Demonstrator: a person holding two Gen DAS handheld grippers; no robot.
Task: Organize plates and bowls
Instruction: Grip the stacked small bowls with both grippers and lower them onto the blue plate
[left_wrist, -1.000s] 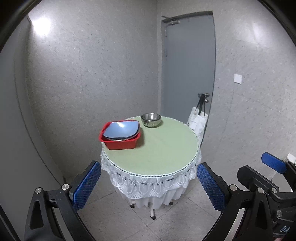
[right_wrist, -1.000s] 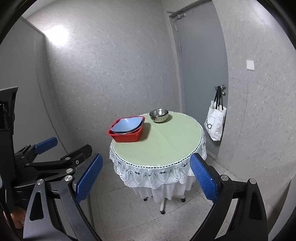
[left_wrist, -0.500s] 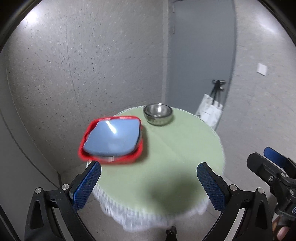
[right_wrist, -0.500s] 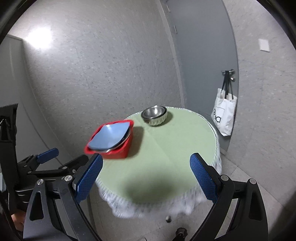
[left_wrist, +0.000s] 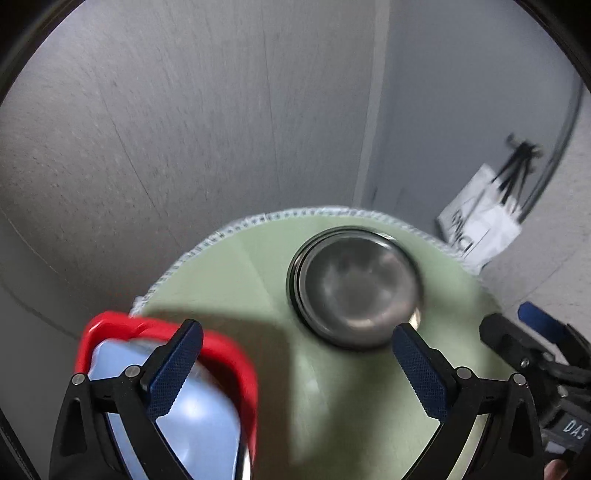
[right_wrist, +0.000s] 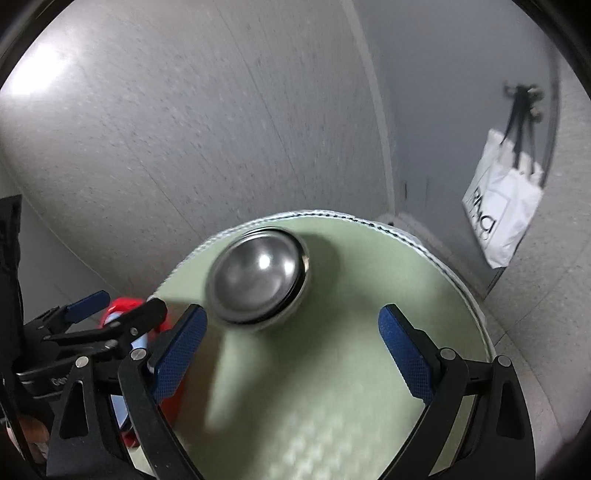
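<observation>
Both your left claw (left_wrist: 297, 363) and right claw (right_wrist: 291, 345) gape empty; rushing could knock the round steel bowl (right_wrist: 258, 282) off the green desk (right_wrist: 332, 369).

Speckled grey wall (left_wrist: 166, 129) fills upper left; grey door (right_wrist: 461, 92) upper right — white tote bag (right_wrist: 502, 218) hangs beside it. Round green-clothed table (right_wrist: 351, 369) lower centre.
</observation>
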